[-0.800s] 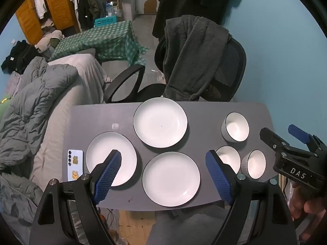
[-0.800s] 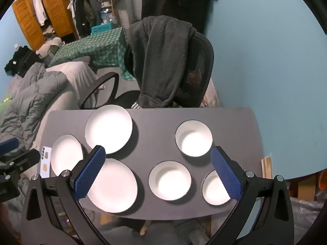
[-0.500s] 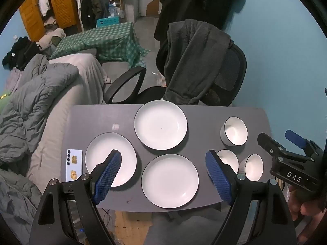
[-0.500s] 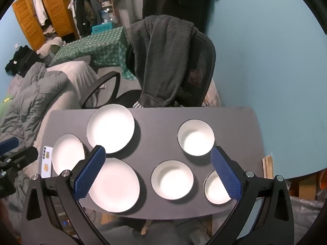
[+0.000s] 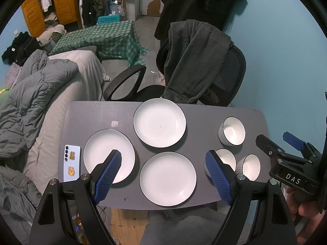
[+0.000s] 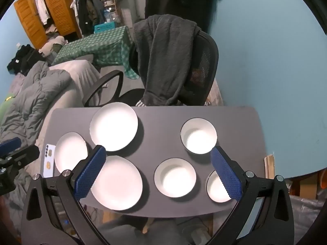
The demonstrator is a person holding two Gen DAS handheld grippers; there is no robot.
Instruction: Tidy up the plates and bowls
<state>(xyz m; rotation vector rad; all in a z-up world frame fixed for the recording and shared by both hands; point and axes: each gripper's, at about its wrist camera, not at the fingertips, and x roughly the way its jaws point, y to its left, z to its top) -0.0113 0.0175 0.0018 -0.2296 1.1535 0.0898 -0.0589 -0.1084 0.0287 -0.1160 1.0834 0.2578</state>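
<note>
Fingers [image 5: 107,176] of our left gripper [image 5: 163,176] stand spread as wide as they go, with nothing between the blue pads, and the fingers [image 6: 90,171] of our right gripper [image 6: 158,172] are spread just as wide and equally empty; both hover above the near edge of the worktop [image 5: 204,122], tilted down at it. We take the phone [image 5: 71,163] lying flat at the worktop's left edge as our landmark. Just beside the phone, to its right, sits the left plate [image 5: 106,153]. Further right and toward the far edge sits the far plate [image 5: 159,122], and right of the phone along the near edge sits the near plate [image 5: 167,178]; the 3 plates lie close together, but we cannot tell whether any rims touch. Well apart from the phone, on the worktop's right half, we see 3 white bowls with dark rims: the far bowl [image 6: 198,135], the middle bowl [image 6: 175,177] and the corner bowl [image 6: 216,187], all upright and apart from one another. Beyond the worktop, on the side opposite our fingers, stands a black office chair [image 5: 229,75] with a dark grey fleece [image 5: 194,59] draped over its back. Left of the phone, off the worktop, lies a bed with a rumpled grey duvet [image 5: 30,94].
</note>
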